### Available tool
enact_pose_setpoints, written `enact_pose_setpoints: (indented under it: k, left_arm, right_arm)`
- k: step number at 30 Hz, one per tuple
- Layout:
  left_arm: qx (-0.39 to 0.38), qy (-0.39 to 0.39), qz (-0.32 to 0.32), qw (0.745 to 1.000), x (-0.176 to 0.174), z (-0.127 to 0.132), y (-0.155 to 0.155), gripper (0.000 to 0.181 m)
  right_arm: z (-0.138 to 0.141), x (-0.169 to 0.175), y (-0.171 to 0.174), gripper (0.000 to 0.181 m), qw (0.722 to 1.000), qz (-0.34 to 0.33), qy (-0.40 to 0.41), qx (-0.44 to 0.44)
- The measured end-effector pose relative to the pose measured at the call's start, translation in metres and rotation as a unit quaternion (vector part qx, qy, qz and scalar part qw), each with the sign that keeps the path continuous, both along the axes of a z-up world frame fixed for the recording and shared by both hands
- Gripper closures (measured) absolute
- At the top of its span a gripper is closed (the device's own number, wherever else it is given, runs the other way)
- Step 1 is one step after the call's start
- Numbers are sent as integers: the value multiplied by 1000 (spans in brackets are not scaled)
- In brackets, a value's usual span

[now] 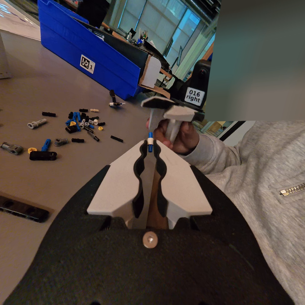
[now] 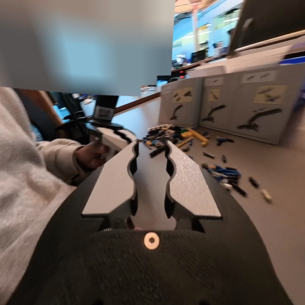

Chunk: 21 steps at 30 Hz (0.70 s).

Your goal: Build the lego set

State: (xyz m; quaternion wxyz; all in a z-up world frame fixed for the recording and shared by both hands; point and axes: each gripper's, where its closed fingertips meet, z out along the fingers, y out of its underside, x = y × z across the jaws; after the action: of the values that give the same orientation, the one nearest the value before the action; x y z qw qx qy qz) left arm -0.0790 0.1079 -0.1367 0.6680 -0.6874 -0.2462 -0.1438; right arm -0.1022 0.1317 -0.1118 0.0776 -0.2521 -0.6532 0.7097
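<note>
My left gripper (image 1: 150, 143) is shut on a small blue pin with a white bush (image 1: 150, 142) and holds it upright above the grey table. The right gripper (image 1: 166, 113) hovers just beyond it in the left wrist view, held by a hand (image 1: 179, 137). In the right wrist view my right gripper (image 2: 151, 142) is open and empty, and the left gripper (image 2: 115, 133) shows at its left. Loose black, blue, grey and yellow Lego pins and connectors (image 1: 82, 122) lie scattered on the table. A pile of parts with yellow beams (image 2: 175, 137) lies ahead of the right gripper.
A blue bin (image 1: 85, 49) stands at the back left, with a black box behind it. A black Lego beam (image 1: 23, 209) lies near the left edge. Open instruction pages (image 2: 231, 105) stand upright at the back right. More loose pins (image 2: 226, 175) lie to the right. A grey-sleeved arm (image 1: 247, 165) is close. One gripper's finger ends stand about 5 cm off the other's.
</note>
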Motion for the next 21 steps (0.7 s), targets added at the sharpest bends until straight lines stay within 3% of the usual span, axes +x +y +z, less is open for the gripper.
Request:
enact_pose_setpoints:
  k: [2, 4, 8, 14, 16, 21]
  left_arm:
    - [0, -2, 1, 1000, -1, 0, 0, 177]
    - [0, -4, 1, 1000, -1, -1, 0, 177]
    - [0, -6, 1, 1000, -1, -1, 0, 177]
    - [2, -10, 0, 1000, -2, -1, 2, 177]
    - [-2, -6, 0, 1000, -1, -1, 3, 177]
    - [-1, -5, 0, 1000, -1, -1, 2, 177]
  right_arm:
    - [-1, -24, 30, 150, 996, -89, -20, 7]
    - [-9, -45, 65, 181, 983, -174, -42, 33]
    - [-30, -74, 131, 181, 934, -333, -110, 65]
    - [-52, -86, 167, 156, 894, -401, -159, 124]
    - [-60, -87, 164, 140, 890, -394, -172, 155]
    - [-83, -92, 162, 135, 881, -367, -243, 174]
